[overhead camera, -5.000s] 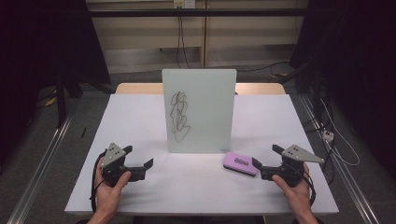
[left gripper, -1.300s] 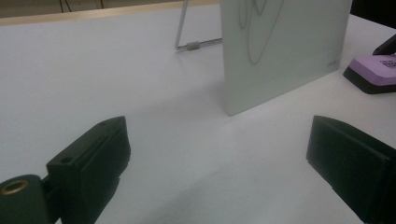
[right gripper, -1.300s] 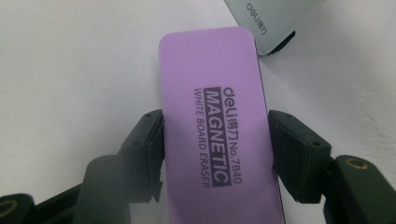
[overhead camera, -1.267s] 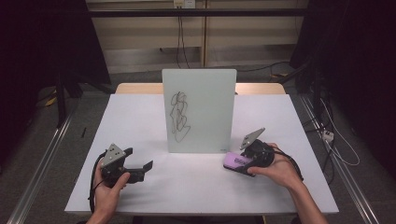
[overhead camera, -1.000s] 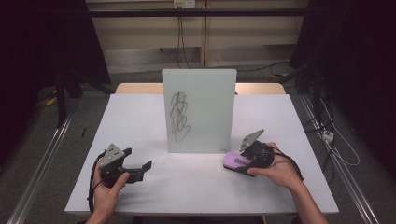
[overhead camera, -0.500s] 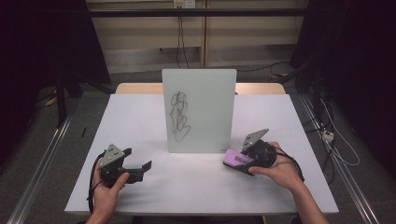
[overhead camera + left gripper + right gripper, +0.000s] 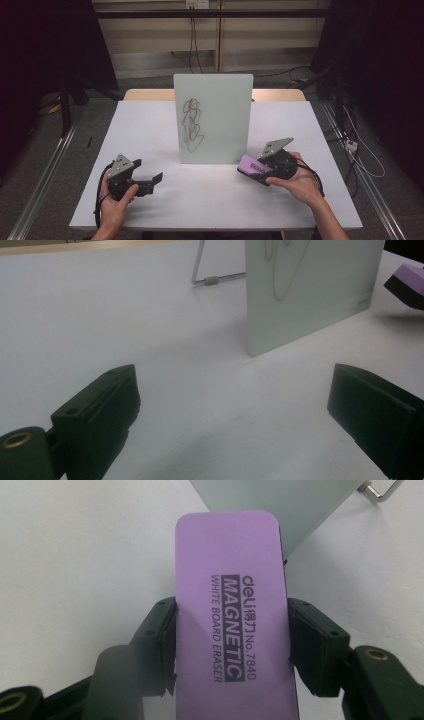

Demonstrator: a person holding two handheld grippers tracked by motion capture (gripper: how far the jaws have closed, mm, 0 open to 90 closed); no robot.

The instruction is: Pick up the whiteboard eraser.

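A small whiteboard [image 7: 214,117] stands upright at the table's middle with a black scribble [image 7: 191,124] on its face. My right gripper [image 7: 263,169] is shut on a purple whiteboard eraser [image 7: 253,168], held a little above the table just right of the board's lower corner. In the right gripper view the eraser [image 7: 231,625] sits between both jaws, label up, with the board's edge [image 7: 280,505] beyond. My left gripper [image 7: 150,181] rests open at the front left; in the left gripper view its jaws stand wide apart facing the board [image 7: 310,287], and the eraser [image 7: 407,282] shows at the far right.
The white table [image 7: 150,130] has bare room on both sides of the board. A wire stand [image 7: 212,277] props the board from behind. Cables trail off the table's right side on the floor [image 7: 360,150].
The right gripper moved from the front right to the eraser, closed on it and lifted it slightly off the table. The left gripper has stayed in place.
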